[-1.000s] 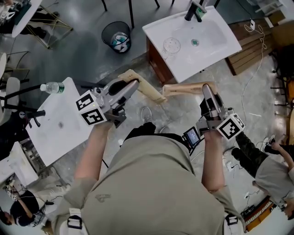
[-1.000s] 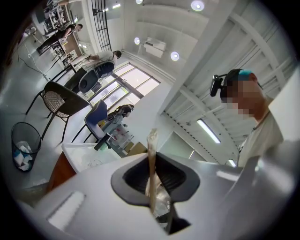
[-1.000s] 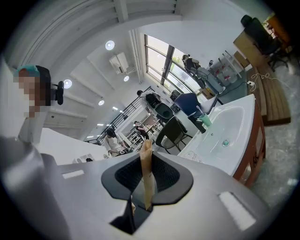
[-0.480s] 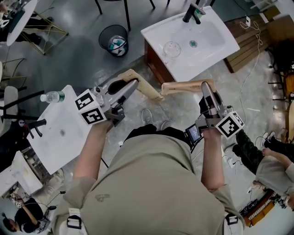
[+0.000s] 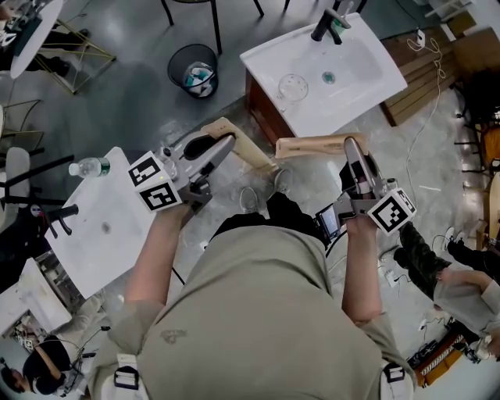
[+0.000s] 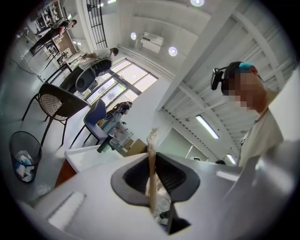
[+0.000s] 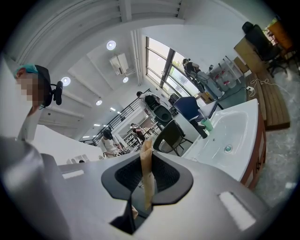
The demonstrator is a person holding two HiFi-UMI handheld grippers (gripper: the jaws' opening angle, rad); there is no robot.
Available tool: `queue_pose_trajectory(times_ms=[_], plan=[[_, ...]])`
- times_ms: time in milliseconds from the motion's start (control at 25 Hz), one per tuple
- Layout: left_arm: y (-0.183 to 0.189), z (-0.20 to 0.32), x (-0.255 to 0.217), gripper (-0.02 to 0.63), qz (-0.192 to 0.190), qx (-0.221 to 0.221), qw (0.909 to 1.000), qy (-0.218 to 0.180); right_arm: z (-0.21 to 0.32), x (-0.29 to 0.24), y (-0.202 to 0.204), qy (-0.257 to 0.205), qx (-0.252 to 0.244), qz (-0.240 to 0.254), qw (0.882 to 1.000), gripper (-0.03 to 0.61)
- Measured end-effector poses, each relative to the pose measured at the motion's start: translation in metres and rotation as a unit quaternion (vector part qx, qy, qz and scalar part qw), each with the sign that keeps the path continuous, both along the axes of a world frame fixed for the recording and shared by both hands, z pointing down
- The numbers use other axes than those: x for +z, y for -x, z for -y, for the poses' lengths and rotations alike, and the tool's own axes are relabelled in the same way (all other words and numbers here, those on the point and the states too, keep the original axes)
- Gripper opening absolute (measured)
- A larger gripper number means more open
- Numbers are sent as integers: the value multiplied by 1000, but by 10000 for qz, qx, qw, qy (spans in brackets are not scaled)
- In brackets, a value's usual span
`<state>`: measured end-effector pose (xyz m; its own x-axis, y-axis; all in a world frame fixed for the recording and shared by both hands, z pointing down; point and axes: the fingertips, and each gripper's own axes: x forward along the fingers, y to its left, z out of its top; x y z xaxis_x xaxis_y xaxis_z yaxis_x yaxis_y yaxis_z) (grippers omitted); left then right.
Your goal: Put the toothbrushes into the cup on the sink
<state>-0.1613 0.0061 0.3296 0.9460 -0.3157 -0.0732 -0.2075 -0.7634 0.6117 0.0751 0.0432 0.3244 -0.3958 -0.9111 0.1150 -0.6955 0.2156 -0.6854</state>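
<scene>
Both grippers are held out level toward the white sink. A clear glass cup stands on the sink's near left corner. My left gripper is shut on a tan paper-wrapped toothbrush that sticks out ahead toward the sink cabinet. My right gripper is shut on a second tan wrapped toothbrush that juts out to the left. In the left gripper view the wrapper stands edge-on between the dark pads. The right gripper view shows the same, its wrapper clamped, with the sink beyond.
A dark faucet stands at the sink's far edge. A black waste bin sits on the floor left of the sink. A white table with a water bottle is at my left. Wooden pallets and cables lie right.
The room has shifted slightly in view, and a dark trouser leg has come forward below the grippers. Both grippers keep the same hold on their toothbrushes.
</scene>
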Motion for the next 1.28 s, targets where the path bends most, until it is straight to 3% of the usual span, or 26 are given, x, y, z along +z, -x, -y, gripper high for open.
queue_pose_trajectory(times_ms=[640,840,1280], plan=[[-9,11,12,34,261,-139,9996,-27,27,12,-3,-105,-248,142,9995,54],[-37,41,17,34,388,-252,9989,91,65,17,-32,-46,-363,197,9991,54],[-62,77,27,34,517,-517,9970,265,124,27,-55,9,-667,126,9977,53]])
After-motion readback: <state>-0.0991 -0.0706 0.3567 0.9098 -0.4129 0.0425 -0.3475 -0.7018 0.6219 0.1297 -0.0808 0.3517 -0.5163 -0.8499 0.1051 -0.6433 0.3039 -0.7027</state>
